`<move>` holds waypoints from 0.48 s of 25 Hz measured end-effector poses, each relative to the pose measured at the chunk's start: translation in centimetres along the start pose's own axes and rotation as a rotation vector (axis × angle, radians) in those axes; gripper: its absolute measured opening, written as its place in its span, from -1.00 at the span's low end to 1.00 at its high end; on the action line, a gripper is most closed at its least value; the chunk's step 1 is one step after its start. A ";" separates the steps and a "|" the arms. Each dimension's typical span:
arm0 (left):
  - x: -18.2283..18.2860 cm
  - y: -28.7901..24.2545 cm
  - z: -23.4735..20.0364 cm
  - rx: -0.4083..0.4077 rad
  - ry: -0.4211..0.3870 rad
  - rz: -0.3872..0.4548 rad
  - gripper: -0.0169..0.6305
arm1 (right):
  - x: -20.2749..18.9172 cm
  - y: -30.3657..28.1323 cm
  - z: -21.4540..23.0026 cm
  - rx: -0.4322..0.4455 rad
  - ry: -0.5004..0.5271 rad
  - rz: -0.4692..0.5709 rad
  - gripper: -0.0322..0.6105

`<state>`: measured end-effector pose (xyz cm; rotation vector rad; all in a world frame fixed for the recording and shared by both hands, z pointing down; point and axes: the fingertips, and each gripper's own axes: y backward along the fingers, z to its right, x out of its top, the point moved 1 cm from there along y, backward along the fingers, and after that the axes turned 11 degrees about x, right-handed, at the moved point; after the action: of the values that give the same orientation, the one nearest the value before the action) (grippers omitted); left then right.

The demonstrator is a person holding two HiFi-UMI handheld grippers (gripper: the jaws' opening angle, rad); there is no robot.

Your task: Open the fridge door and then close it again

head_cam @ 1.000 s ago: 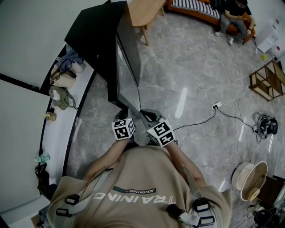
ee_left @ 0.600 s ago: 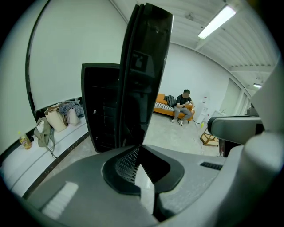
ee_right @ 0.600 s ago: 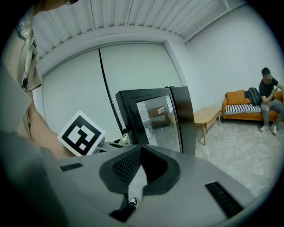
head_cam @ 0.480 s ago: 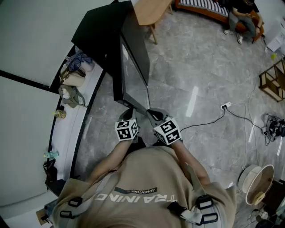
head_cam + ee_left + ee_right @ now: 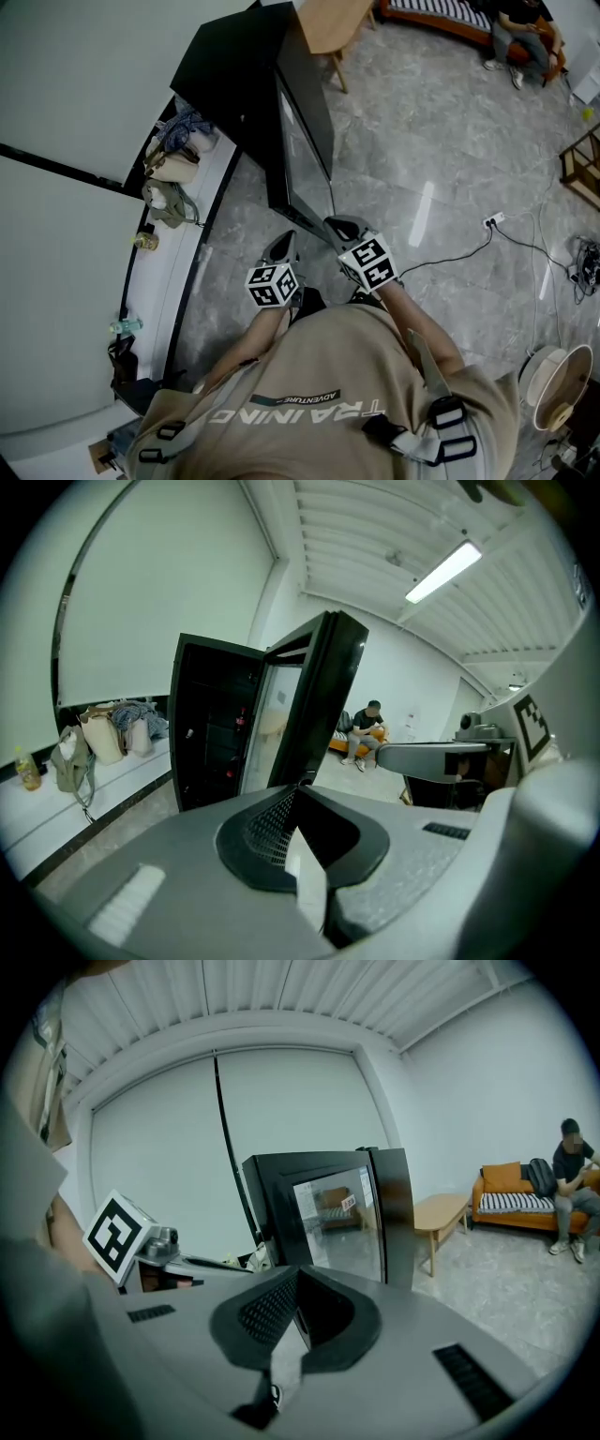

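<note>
The black fridge (image 5: pixel 230 89) stands at the top middle of the head view, its glass door (image 5: pixel 305 141) swung open toward me. Dark shelves of the open cabinet (image 5: pixel 220 742) show in the left gripper view, with the door (image 5: pixel 319 705) edge-on beside them. The right gripper view faces the door's glass front (image 5: pixel 342 1213). My left gripper (image 5: pixel 283 242) (image 5: pixel 298 794) hangs left of the door's near corner, shut and empty. Close to that corner is my right gripper (image 5: pixel 339 225) (image 5: pixel 298 1283), shut on nothing; I cannot tell whether it touches the door.
Bags (image 5: pixel 171 173) and a bottle (image 5: pixel 142 241) sit on the white ledge left of the fridge. A wooden table (image 5: pixel 328 23) stands behind it. A person sits on the orange sofa (image 5: pixel 441 21). A power strip (image 5: pixel 492 223) with cable and a fan (image 5: pixel 558 384) lie on the floor to the right.
The fridge and both grippers sit further right and higher in the head view. My left gripper has come away from the door's edge to the left; the right one stays by the corner.
</note>
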<state>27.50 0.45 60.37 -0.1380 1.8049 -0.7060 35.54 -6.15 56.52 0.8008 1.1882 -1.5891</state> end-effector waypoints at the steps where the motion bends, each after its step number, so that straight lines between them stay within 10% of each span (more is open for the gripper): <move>1: 0.2 0.4 -0.1 -0.004 -0.002 0.013 -0.95 | 0.3 -0.3 -0.1 0.004 0.006 -0.002 -0.91; 12: 1.2 0.5 -2.5 -0.065 -0.038 0.037 -0.95 | 1.8 -4.1 0.3 -0.015 0.024 -0.016 -0.91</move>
<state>24.94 1.29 59.54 -0.1593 1.7906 -0.6151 31.12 -6.70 56.29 0.8049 1.2255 -1.5857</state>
